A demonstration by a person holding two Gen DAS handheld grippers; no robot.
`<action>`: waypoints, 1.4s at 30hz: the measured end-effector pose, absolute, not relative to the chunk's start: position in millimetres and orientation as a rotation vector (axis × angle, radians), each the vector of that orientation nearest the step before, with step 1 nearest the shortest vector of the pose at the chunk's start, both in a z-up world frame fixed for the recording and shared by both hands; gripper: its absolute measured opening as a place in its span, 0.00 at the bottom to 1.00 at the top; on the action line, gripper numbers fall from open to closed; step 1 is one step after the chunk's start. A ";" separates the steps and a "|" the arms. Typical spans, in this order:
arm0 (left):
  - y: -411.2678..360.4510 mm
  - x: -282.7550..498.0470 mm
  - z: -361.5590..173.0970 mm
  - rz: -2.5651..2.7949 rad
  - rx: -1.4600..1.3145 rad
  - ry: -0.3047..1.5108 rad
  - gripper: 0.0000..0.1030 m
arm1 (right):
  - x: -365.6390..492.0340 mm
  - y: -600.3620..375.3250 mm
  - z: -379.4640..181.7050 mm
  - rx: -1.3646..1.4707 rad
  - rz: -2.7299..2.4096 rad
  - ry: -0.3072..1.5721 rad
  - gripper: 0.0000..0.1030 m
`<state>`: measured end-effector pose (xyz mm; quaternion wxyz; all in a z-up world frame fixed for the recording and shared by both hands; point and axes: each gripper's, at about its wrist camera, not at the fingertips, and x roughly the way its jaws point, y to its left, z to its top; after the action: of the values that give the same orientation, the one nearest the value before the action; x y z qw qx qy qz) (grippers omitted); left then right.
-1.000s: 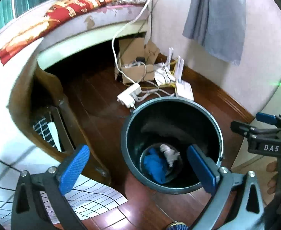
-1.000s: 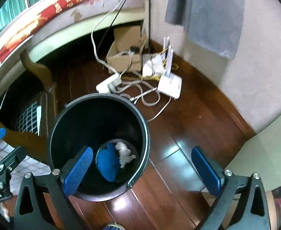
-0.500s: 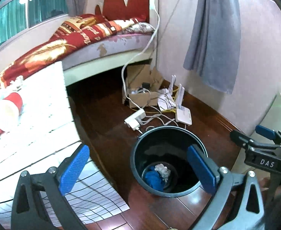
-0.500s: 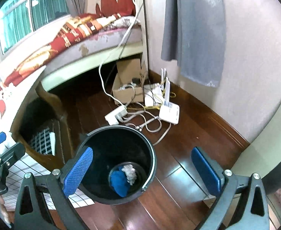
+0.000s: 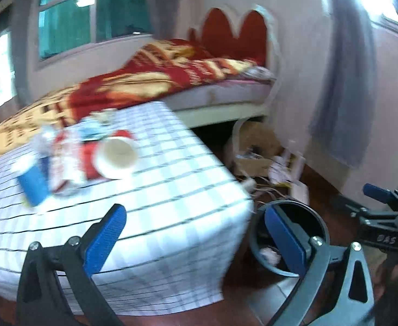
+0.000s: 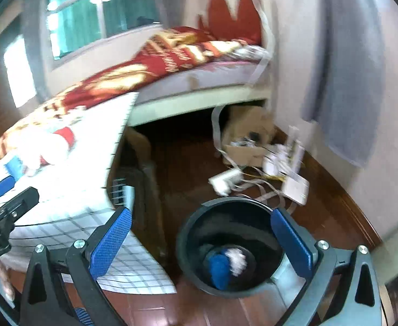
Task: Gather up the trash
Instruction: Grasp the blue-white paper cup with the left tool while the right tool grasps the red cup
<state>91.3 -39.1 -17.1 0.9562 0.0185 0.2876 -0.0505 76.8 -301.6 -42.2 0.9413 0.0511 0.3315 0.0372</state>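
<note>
A dark round bin (image 6: pixel 226 247) stands on the wooden floor with a blue scrap (image 6: pixel 219 267) and a white crumpled scrap (image 6: pixel 237 258) at its bottom; it also shows in the left wrist view as the bin (image 5: pixel 307 217). On the white checked tablecloth (image 5: pixel 150 203) lie a red cup (image 5: pixel 114 157) on its side, a blue cup (image 5: pixel 33 182) and blurred wrappers (image 5: pixel 63 160). My left gripper (image 5: pixel 196 240) is open and empty above the table's corner. My right gripper (image 6: pixel 201 244) is open and empty, above the bin's left side.
A bed with a red patterned blanket (image 5: pixel 158 78) runs behind the table. A cardboard box (image 6: pixel 250 133), white routers (image 6: pixel 294 184) and cables (image 6: pixel 234 179) lie on the floor by the wall. A grey cloth (image 6: pixel 342 68) hangs on the wall.
Both grippers have risen and tilted up away from the bin, left one swinging left over the table. The tabletop trash and the window have come into view. Both stay open.
</note>
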 end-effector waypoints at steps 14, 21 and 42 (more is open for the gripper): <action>135.1 97.9 -21.4 0.268 -0.093 0.530 0.92 | 136.5 -127.9 -23.8 -0.056 0.376 0.644 0.77; 171.3 133.9 -31.1 0.265 -0.136 0.558 0.85 | 186.3 -74.7 -31.4 -0.121 0.391 0.678 0.64; 171.5 149.9 -14.0 0.201 -0.125 0.526 0.56 | 235.6 -51.1 -40.0 -0.056 0.426 0.703 0.03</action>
<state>149.9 171.5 -14.0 0.9587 -0.0614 0.2594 0.0989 235.6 -51.1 -40.0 0.9163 -0.0272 0.3417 0.2071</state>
